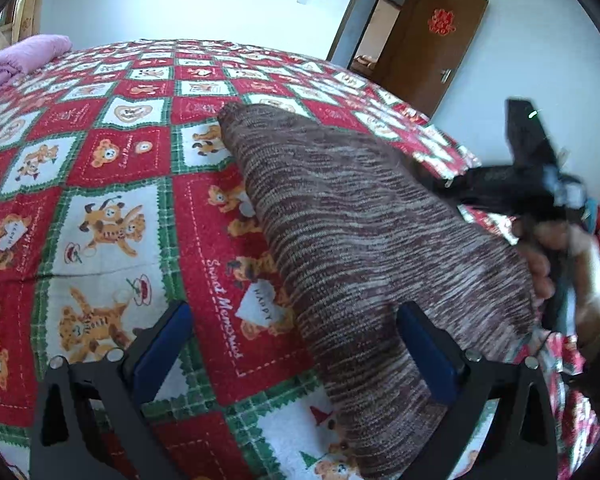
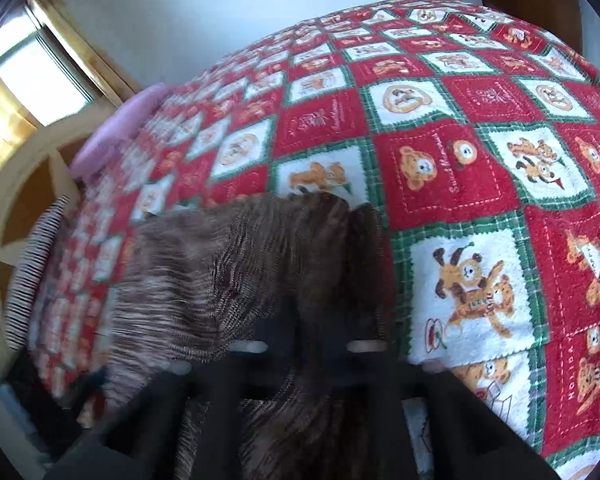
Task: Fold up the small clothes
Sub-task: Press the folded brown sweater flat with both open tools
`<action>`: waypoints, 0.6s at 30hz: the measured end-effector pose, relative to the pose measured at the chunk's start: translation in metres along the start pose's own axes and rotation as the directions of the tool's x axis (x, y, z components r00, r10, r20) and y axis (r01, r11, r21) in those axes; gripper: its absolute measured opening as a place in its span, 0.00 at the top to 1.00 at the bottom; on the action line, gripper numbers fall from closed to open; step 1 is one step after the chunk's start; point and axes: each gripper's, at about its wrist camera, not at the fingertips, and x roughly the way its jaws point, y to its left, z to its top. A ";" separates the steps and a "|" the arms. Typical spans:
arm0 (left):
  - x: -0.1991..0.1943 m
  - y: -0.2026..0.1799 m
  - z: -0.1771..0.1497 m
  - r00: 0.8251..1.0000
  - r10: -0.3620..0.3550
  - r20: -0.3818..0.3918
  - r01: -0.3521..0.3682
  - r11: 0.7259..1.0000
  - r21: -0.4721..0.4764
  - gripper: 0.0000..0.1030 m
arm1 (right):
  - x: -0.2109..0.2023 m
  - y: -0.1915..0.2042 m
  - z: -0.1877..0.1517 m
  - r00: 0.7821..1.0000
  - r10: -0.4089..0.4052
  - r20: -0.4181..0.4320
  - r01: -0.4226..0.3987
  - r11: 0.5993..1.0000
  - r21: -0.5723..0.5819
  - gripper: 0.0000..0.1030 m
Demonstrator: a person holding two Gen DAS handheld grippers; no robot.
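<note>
Right tongs [image 2: 312,344] clamped on brown knit garment [image 1: 360,240], left tongs [image 1: 296,344] apart: cloth may slip free or bunch on the bed [image 1: 112,168].

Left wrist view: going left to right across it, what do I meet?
Pink blanket → left gripper, open on the bedspread → brown knit garment → right gripper, its hand at the garment's edge.

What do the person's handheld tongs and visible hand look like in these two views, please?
The left tongs have black angular frames with silver bolts and blue pads on the fingers. The right tongs, seen blurred, are black; from the left view their body carries a small green light. The right hand is bare-skinned, with a bracelet-like band at the wrist. No cables are discernible.
</note>
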 end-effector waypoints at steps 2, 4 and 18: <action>0.001 0.001 0.000 1.000 -0.006 -0.003 0.006 1.000 -0.008 0.00 | -0.009 -0.003 -0.002 0.999 -0.004 0.054 0.004 1.000 0.002 0.94; 0.004 -0.002 0.000 1.000 0.012 -0.013 -0.012 1.000 0.008 0.00 | -0.011 -0.014 -0.002 0.996 -0.038 0.078 0.036 0.999 0.030 0.94; 0.008 -0.007 -0.001 0.998 0.050 -0.025 -0.049 0.998 0.039 0.00 | -0.097 0.018 -0.047 0.960 0.216 0.178 -0.202 0.975 -0.098 0.37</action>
